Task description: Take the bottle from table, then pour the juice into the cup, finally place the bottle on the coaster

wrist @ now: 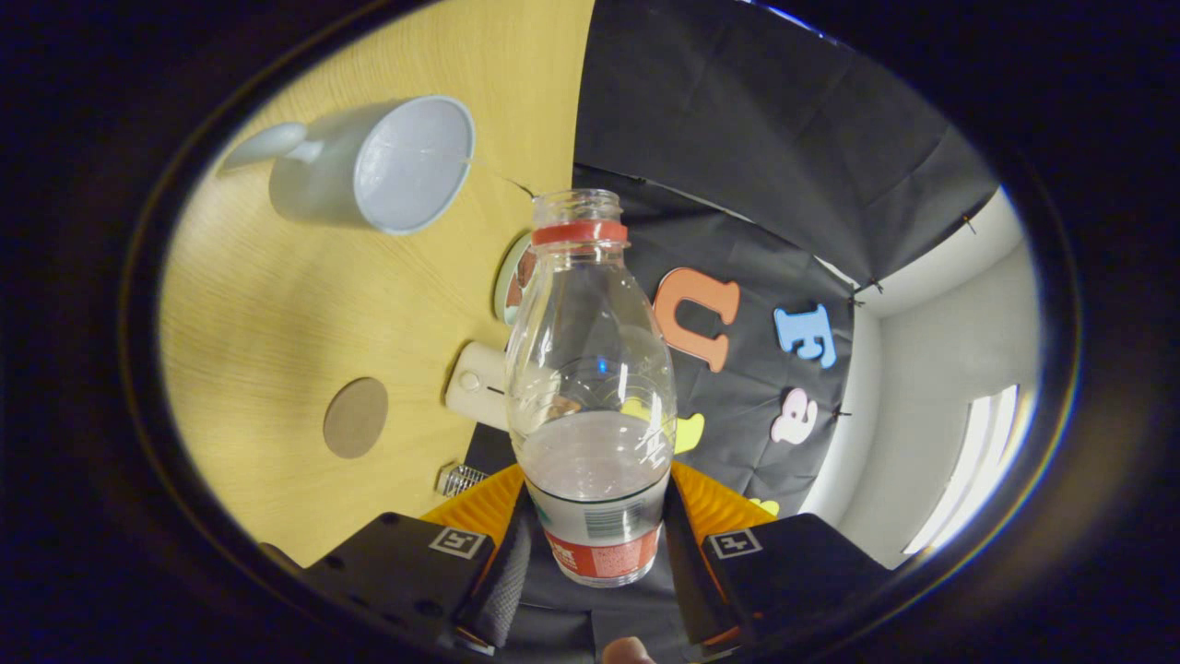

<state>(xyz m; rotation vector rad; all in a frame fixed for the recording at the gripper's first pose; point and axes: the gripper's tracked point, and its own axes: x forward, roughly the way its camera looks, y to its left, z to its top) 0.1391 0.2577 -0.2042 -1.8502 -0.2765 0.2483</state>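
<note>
Tool point(595, 544) clamped on both sides of the clear plastic bottle with a red neck ring point(590, 387), uncapped, a little liquid pooled low inside, held off the pale wood-grain worktop point(267, 314). Across from left: a round brown coaster point(355, 418), flat and matte, and the smooth white cup with a handle point(387, 166), well beyond the fingers.

bottle point(590, 387): clear, uncapped, part-full, between tool fingers | cup point(387, 166): white, on table | coaster point(355, 417): round, brown, bare
</note>
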